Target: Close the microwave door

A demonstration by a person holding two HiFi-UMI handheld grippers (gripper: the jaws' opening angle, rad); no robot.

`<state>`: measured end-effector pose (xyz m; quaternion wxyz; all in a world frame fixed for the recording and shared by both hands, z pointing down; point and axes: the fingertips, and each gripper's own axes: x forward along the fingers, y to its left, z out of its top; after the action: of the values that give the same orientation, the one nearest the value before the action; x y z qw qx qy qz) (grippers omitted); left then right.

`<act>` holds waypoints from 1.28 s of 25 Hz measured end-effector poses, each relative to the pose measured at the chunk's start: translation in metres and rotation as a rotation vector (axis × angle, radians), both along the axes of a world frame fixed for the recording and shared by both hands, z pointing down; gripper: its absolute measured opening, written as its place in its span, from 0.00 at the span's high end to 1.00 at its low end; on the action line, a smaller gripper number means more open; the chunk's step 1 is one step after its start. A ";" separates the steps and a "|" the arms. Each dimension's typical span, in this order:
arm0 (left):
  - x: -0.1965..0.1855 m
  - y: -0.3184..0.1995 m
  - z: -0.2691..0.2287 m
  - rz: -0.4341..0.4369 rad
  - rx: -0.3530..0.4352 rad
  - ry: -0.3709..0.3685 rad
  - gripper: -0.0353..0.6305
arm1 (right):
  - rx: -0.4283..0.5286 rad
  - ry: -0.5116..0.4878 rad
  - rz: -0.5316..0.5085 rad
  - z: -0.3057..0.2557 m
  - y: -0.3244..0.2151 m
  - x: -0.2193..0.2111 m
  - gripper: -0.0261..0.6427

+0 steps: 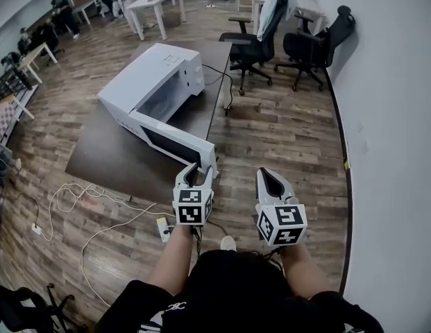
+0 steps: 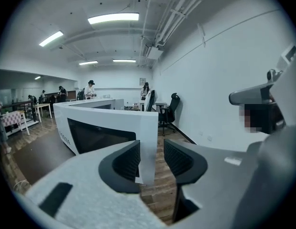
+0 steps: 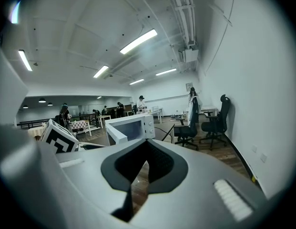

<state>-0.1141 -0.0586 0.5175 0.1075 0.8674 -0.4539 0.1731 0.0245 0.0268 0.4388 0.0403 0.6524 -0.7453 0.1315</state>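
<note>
A white microwave (image 1: 149,82) lies on a dark table (image 1: 97,151), its door (image 1: 175,141) swung wide open toward me. In the head view my left gripper (image 1: 194,173) sits just in front of the door's free end. In the left gripper view its jaws (image 2: 151,159) stand open, and the door's white edge (image 2: 148,147) shows in the gap with neither pad pressing on it. My right gripper (image 1: 271,179) hovers over the floor to the right of the table, with its fingertips together and nothing held. The right gripper view shows the microwave (image 3: 133,127) further ahead past the right gripper (image 3: 148,144).
Two black office chairs (image 1: 253,44) (image 1: 312,44) stand behind the table. White cables (image 1: 83,200) and a power strip (image 1: 163,229) lie on the wood floor near my feet. A white wall (image 1: 395,116) runs along the right. People work at distant desks (image 1: 153,2).
</note>
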 end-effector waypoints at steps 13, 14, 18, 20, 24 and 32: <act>0.017 -0.037 0.022 0.026 -0.067 -0.002 0.72 | -0.029 0.008 -0.030 0.012 -0.049 -0.005 0.95; 0.019 -0.039 0.022 0.026 -0.068 -0.003 0.72 | -0.028 0.008 -0.028 0.011 -0.051 -0.004 0.95; 0.026 -0.046 0.021 0.004 -0.072 -0.001 0.73 | -0.025 0.006 -0.022 0.011 -0.059 0.000 0.95; 0.031 -0.051 0.021 -0.012 -0.080 0.012 0.73 | -0.024 0.003 -0.020 0.011 -0.064 0.004 0.95; 0.042 -0.064 0.020 -0.040 -0.068 0.019 0.73 | -0.026 0.003 -0.027 0.014 -0.082 0.014 0.95; 0.071 -0.105 0.019 -0.095 -0.062 0.035 0.74 | -0.030 -0.017 -0.079 0.020 -0.138 0.038 0.95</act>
<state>-0.0434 -0.1636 0.5366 0.1502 0.8440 -0.4871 0.1667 0.0629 -0.1112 0.4585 0.0488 0.6207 -0.7687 0.1463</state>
